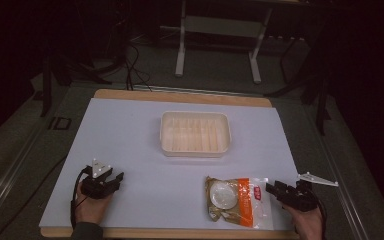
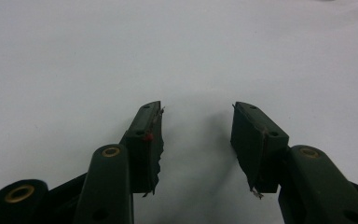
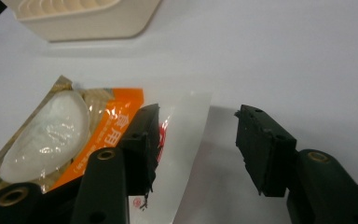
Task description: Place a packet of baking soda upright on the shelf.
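Room dim, surroundings near black. Grey floor [image 1: 215, 70] beyond the wooden worktop [image 1: 180, 96]. A white-legged frame [image 1: 217, 30] stands behind; dark cables [image 1: 132, 65] trail nearby.

Wooden tan tabletop [image 1: 180, 96] is covered by a plain pale bluish-white sheet [image 1: 130, 145], no pattern. Cream ribbed plastic tray [image 1: 195, 133] has lighter parallel ridges inside. Clear plastic food packet [image 1: 236, 200] has an orange band with white characters, brownish-gold edges, a white round item inside and a red mark on its clear end (text too small to read). Left claw [image 2: 196, 140] is black with brass-coloured rivets and one red speck on a pad; right claw [image 3: 198, 149] is the same black with brass. Each carries a light grey plate.
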Demonstrator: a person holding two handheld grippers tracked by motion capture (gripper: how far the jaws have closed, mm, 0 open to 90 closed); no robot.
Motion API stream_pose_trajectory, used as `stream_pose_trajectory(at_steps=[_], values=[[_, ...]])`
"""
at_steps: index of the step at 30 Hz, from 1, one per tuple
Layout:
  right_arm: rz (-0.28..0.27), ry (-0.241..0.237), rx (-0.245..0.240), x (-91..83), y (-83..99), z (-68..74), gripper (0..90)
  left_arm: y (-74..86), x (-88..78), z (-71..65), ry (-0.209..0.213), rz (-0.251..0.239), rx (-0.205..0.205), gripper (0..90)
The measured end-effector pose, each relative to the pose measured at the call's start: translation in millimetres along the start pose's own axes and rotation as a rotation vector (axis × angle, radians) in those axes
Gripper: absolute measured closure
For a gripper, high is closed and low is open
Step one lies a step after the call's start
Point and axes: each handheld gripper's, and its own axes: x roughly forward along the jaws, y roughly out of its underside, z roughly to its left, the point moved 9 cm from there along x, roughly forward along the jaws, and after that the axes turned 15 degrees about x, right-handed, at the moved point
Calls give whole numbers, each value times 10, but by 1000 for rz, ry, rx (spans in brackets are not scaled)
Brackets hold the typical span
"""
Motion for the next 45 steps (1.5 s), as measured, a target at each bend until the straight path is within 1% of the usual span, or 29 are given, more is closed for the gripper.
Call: stream_pose_trajectory(at_steps=[3, 4, 6, 9, 10, 11, 13, 14, 15, 17, 19, 22, 24, 26, 31, 33, 36, 39, 41, 43, 45], values=[[15, -7, 9, 16, 31, 6, 470, 0, 0, 0, -1, 1, 4, 528], [32, -21, 17, 32, 66, 23, 456, 0, 0, -1, -2, 1, 5, 528], [46, -26, 21, 50, 100, 27, 450, -1, 1, -2, -3, 0, 5, 528], [69, -33, 22, 77, 149, 31, 452, -2, 1, -3, -6, -1, 8, 528], [69, -33, 22, 77, 149, 31, 452, -2, 1, -3, -6, -1, 8, 528], [85, -45, 24, 91, 191, 36, 457, -2, 1, -3, -6, -1, 7, 528], [93, -58, 31, 98, 221, 45, 465, -2, 1, -3, -7, 0, 8, 528], [93, -58, 31, 98, 221, 45, 465, -2, 1, -3, -7, 0, 8, 528], [114, -59, 48, 109, 269, 42, 469, -2, 1, -5, -11, 2, 14, 528], [119, -55, 48, 113, 283, 37, 469, -3, 1, -5, -11, 2, 15, 529], [133, -77, 62, 120, 322, 55, 474, -2, 2, -3, -8, 1, 9, 527], [150, -96, 76, 118, 348, 76, 489, -1, 0, -3, -8, 3, 12, 527], [162, -114, 89, 118, 363, 88, 511, -2, 0, -3, -8, 3, 11, 527], [176, -122, 96, 115, 384, 99, 542, -2, 1, -3, -8, 3, 10, 527], [194, -150, 95, 101, 411, 141, 609, -2, 0, -4, -10, 3, 12, 527], [202, -167, 91, 91, 418, 163, 651, -2, 0, -4, -11, 3, 14, 527], [219, -160, 77, 85, 437, 165, 684, -2, 0, -4, -10, 3, 14, 527], [230, -152, 88, 103, 457, 127, 665, -2, 0, -4, -10, 3, 13, 527], [245, -149, 90, 111, 480, 109, 671, -2, 0, -4, -10, 3, 13, 527], [262, -161, 79, 110, 503, 135, 698, -2, 0, -4, -10, 3, 14, 527], [260, -159, 52, 103, 502, 162, 757, -2, 0, -4, -10, 4, 16, 527]])
